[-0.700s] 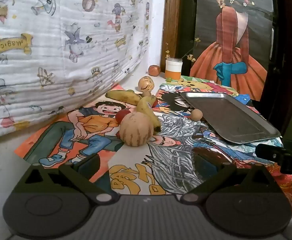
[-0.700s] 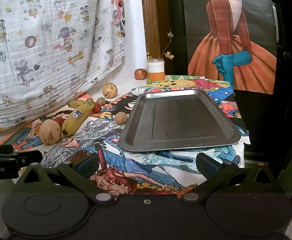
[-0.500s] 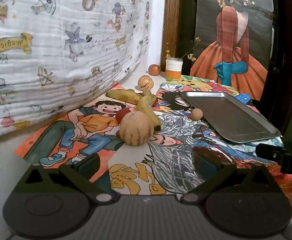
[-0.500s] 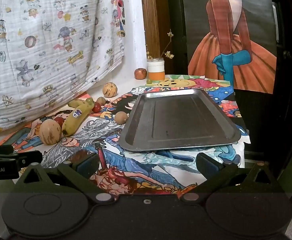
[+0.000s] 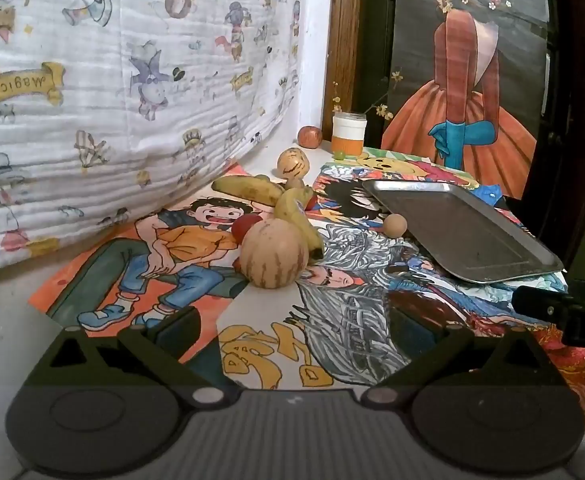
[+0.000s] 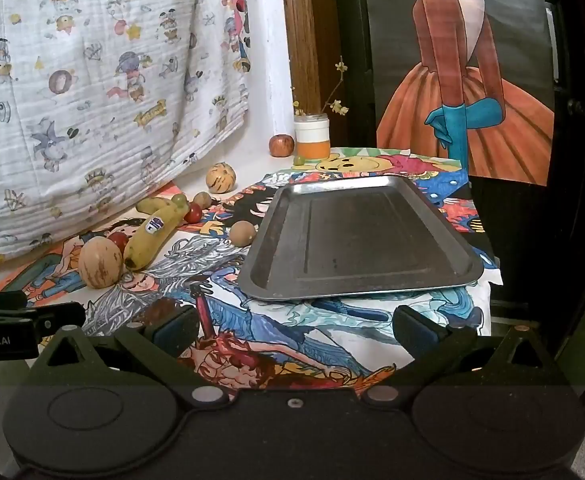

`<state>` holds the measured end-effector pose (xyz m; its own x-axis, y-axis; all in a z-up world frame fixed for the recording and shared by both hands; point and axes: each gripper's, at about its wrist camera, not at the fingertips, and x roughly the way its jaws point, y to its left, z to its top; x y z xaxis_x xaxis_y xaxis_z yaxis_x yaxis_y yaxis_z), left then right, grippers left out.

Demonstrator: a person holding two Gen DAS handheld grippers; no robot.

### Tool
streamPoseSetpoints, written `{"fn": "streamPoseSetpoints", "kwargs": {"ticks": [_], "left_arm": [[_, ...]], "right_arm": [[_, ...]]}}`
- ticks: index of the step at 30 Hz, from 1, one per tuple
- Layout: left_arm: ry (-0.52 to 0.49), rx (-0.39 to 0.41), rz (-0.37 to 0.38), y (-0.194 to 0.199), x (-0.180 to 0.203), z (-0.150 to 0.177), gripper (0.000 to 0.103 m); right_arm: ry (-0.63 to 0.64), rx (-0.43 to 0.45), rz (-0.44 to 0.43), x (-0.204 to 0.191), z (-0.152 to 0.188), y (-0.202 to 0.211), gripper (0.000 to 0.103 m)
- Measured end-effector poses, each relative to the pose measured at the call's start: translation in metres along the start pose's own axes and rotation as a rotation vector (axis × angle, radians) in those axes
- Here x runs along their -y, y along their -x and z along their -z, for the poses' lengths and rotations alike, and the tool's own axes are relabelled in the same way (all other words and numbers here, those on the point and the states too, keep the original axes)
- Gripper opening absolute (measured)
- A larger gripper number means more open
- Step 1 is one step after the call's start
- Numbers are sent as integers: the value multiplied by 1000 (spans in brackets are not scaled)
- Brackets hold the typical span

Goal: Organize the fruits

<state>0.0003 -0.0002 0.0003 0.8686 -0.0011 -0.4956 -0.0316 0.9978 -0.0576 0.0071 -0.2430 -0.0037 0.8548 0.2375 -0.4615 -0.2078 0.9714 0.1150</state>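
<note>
Nothing had moved: both tools, left tool [image 5: 292, 324] and right tool [image 6: 292, 324], gaped wide and empty; the curved yellow banana [image 6: 154, 236] bore a sticker, "Magic" mirrored on the printed white cloth [image 5: 20, 83].

Left wrist camera: low over near-left edge of table, tilted down and forward, facing striped melon [image 5: 274, 253] and bananas [image 5: 297, 216] at close range; own left gripper [image 5: 294, 330] frames bottom of view. Tray [image 5: 488, 260] seen obliquely at right; tip of right gripper [image 5: 564, 312] enters right edge.

Right wrist camera: further right, similar downward tilt, facing tray [image 6: 364, 284] head-on; fruit pile off to left, farther. Left gripper [image 6: 20, 320] enters left edge.

Shared: melon [image 6: 100, 263], bananas [image 6: 152, 236], tray, orange-and-white jar [image 5: 348, 134], printed cloth [image 5: 352, 312].
</note>
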Motion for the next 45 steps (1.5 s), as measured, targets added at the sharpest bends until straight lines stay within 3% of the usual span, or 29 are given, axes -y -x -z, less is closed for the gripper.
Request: {"fn": "streamPoseSetpoints", "kwargs": {"ticks": [45], "left_arm": [[1,-12,1,-1,0,11,103]], "right_arm": [[-3,-8,-1,0,0,-2,103]]}}
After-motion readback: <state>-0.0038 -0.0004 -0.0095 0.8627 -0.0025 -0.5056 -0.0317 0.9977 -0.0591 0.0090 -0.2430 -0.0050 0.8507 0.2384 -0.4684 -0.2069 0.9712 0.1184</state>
